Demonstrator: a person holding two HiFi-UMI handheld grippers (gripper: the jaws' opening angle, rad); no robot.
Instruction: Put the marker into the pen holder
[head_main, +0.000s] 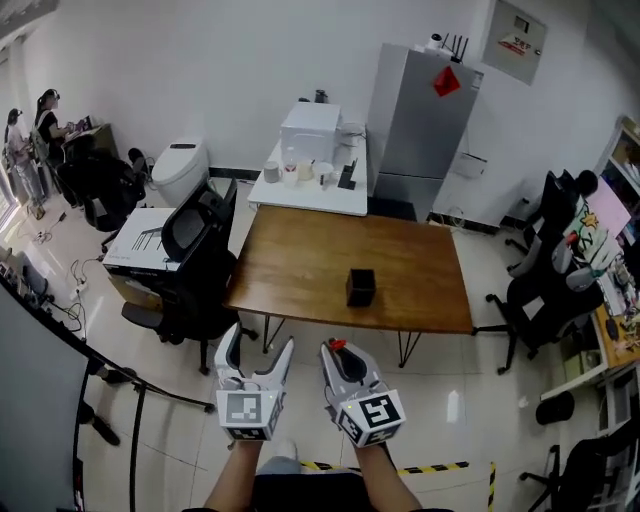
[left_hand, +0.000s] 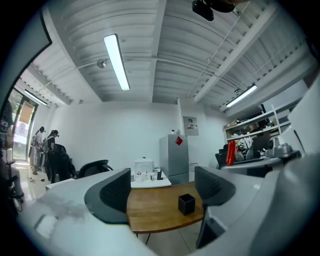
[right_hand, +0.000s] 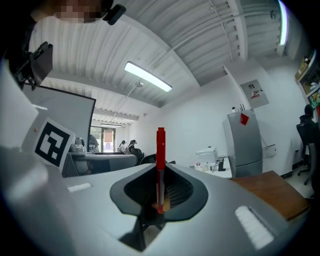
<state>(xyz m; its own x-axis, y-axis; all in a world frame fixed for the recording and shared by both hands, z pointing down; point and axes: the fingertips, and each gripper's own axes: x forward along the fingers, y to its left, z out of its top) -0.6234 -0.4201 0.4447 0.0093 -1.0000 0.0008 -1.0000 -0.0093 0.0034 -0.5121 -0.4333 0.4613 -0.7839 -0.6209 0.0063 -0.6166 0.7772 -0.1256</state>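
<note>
Red marker (right_hand: 160, 160) stands upright in the right gripper (head_main: 341, 352), pinched near its lower end so that most of its length rises free above the jaws; held that way, I judge, the free end can later be tipped down into an opening without the jaws getting in the way; the jaws are clamped tight on the barrel, with no gap to either side in the right gripper view; the marker is thus off the table and well short of its goal, carried out over the tiled floor in front of the person; the pen holder (head_main: 360, 287), a small black open-topped cube, sits alone on the wooden table (head_main: 300, 260) toward the near edge, within easy reach from this side, and nothing visible stands in it; the left gripper (head_main: 260, 340) hangs just beside the right one, its jaws spread wide and gripping nothing; in its own view the pen holder shows far off through the gap, not between the pads; it looks held ready to steady the holder if needed, though that is only a guess; beyond the table stand a white side table (head_main: 310, 195) and a grey fridge (head_main: 420, 120).
</note>
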